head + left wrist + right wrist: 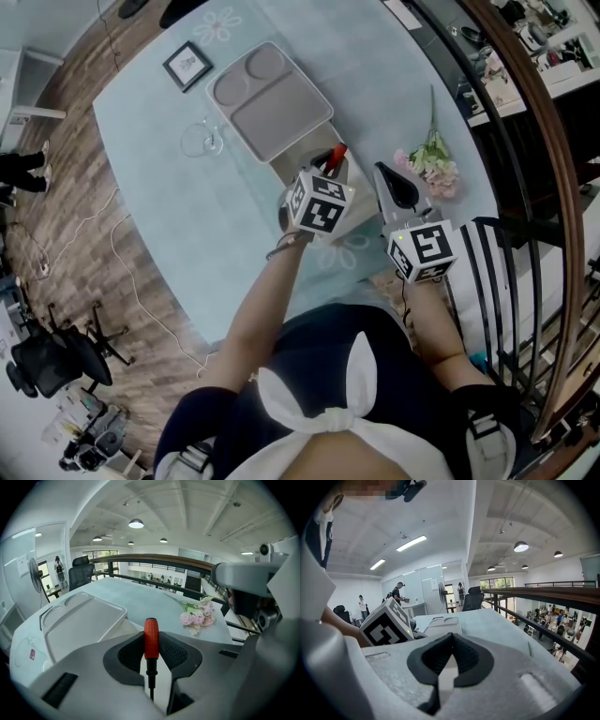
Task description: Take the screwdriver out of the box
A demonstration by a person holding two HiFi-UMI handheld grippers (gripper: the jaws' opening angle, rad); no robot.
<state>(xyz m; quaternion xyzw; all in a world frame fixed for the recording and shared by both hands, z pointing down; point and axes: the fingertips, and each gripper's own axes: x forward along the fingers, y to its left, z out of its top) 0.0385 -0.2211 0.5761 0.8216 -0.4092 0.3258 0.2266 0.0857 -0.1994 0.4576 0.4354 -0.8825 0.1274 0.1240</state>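
A screwdriver with a red handle and a dark shaft stands upright between the black pads of my left gripper, which is shut on it. From the head view the red handle shows just beyond the left gripper, above a beige box. In the left gripper view the box lies below and to the left of the jaws. My right gripper hovers to the right of the box. Its pads meet at the tips with nothing between them.
A grey compartment tray lies behind the box on the pale blue table. A glass, a small framed picture and pink flowers are also there. A railing runs along the right.
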